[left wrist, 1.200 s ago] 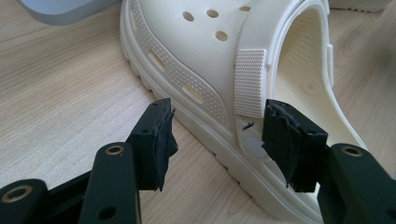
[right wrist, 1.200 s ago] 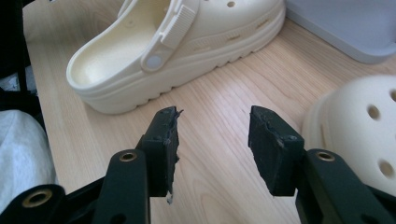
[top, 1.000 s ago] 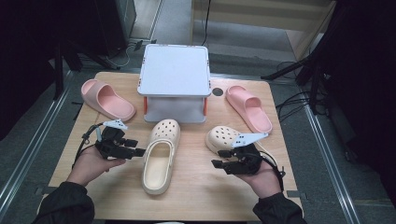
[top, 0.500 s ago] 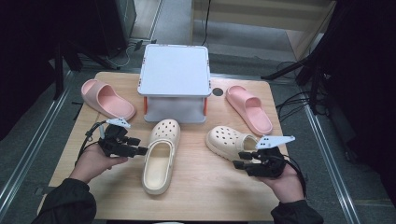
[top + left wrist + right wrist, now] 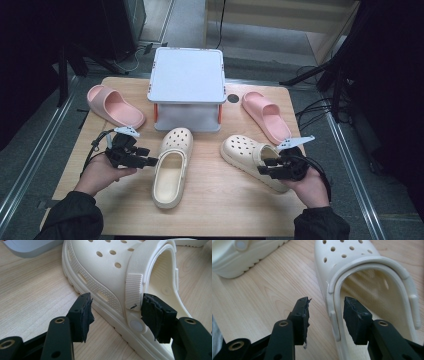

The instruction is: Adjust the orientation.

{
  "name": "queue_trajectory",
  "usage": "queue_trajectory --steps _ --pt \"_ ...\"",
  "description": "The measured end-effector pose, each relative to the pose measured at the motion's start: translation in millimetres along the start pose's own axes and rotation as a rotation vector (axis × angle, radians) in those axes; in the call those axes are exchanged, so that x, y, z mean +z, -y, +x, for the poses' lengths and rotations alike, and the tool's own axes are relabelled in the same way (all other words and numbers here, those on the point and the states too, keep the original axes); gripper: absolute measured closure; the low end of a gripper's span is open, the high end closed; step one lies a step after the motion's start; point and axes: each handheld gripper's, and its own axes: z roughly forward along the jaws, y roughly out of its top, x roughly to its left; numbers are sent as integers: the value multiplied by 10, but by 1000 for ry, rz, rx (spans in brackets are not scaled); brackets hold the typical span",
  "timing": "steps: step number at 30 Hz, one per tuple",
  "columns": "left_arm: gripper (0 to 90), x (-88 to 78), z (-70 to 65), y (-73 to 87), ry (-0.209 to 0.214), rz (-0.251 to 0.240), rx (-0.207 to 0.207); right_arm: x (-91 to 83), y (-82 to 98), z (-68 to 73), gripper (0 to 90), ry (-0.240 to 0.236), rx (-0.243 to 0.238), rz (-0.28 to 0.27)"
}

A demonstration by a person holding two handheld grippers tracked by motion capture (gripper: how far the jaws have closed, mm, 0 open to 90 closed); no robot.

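My right gripper [image 5: 266, 169] has its fingers [image 5: 302, 315] apart, straddling the side wall of the right clog [image 5: 252, 159] at its heel opening without pressing; that clog's long axis runs away to its toe, far-left. My left gripper [image 5: 152, 161] stands open astride the left clog's [image 5: 171, 165] strap rivet; this clog lies lengthwise on the counter [image 5: 220, 200], toe toward the grey stand [image 5: 187, 80].
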Motion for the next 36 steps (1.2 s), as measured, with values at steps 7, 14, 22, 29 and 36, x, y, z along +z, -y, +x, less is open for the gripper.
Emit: queue_trajectory --steps 7,14,22,29,36 --pt "416 -1 2 7 3 3 -7 202 -93 -31 609 -23 -26 51" --pt "427 -1 -1 7 8 4 -9 297 -161 -113 760 -38 -13 57" --pt "468 -7 -1 7 19 9 -20 277 -250 -58 779 -9 -10 66" --pt "471 -9 1 5 19 10 -22 210 -376 116 780 30 -12 32" --pt "476 -13 -14 6 20 7 -17 372 -547 351 778 48 -8 25"
